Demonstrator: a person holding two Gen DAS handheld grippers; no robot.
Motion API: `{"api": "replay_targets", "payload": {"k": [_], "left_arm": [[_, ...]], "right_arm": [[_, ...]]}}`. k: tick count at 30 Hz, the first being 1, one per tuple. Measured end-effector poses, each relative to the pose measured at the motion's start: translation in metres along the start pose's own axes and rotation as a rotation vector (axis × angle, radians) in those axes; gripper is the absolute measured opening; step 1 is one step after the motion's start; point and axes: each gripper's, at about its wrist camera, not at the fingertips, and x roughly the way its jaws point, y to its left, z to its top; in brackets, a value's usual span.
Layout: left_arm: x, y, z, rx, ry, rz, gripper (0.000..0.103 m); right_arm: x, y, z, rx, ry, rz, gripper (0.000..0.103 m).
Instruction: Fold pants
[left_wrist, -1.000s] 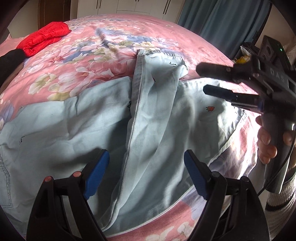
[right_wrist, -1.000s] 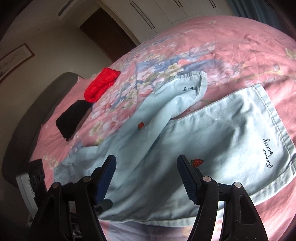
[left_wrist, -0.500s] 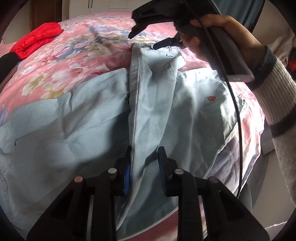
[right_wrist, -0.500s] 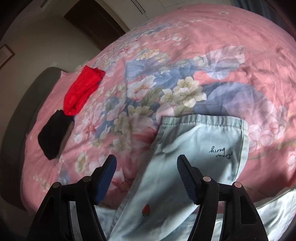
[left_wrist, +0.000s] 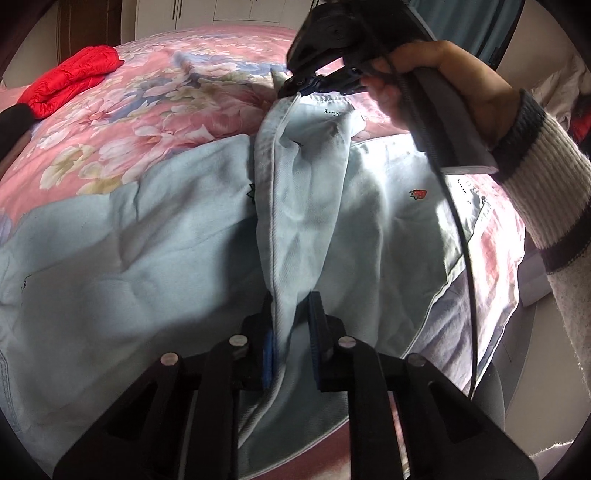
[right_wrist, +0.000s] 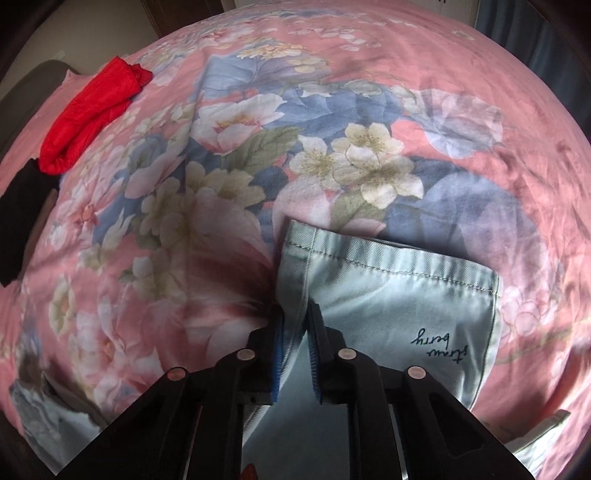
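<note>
Pale blue pants (left_wrist: 122, 240) lie spread on the pink flowered bedspread (left_wrist: 147, 110) and fill most of the left wrist view. At the far left edge sits a black cloth (left_wrist: 13, 118); a red jacket (left_wrist: 70, 83) lies in the upper left, just beside it. No box or basket shows in either view.

One pant leg (left_wrist: 303, 192) is bunched into a long ridge that runs from the bottom middle up to the top middle of the frame. The left gripper (left_wrist: 290, 334) has just been closing and now pinches the low end of that ridge. The right gripper (left_wrist: 312, 84), held by a hand (left_wrist: 461, 85) in a striped sleeve (left_wrist: 546, 177) at the upper right, has just snapped closed on the hem (right_wrist: 369, 266). The tiny writing by the hem seems to say "strawberry".
</note>
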Motion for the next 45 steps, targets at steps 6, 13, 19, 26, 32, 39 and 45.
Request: {"api": "replay_targets", "payload": {"k": [6,13,19,26,32,39,45], "left_arm": [[-0.009,-0.003,-0.002,-0.011,-0.016,0.002,0.011],[-0.028,-0.030,-0.008,0.161,-0.063,0.089,0.011],[-0.017,-0.034,-0.012,0.230,-0.020,0.144,0.011],[-0.005,-0.032,-0.019,0.240,0.022,0.177,0.015],[-0.004,-0.036,-0.021,0.245,0.025,0.197,0.015],[-0.005,-0.031,-0.019,0.198,0.012,0.171,0.012],[-0.026,-0.041,-0.021,0.239,-0.048,0.185,0.012]], "right_arm": [[-0.099,-0.059,-0.044,0.144,-0.247,0.305,0.005],[-0.174,-0.150,-0.141,0.372,-0.450,0.534,0.005],[-0.137,-0.190,-0.212,0.558,-0.399,0.551,0.005],[-0.102,-0.230,-0.249,0.801,-0.386,0.670,0.045],[-0.101,-0.225,-0.228,0.779,-0.387,0.629,0.048],[-0.100,-0.216,-0.208,0.718,-0.350,0.450,0.010],[-0.131,-0.213,-0.212,0.664,-0.415,0.432,0.006]]}}
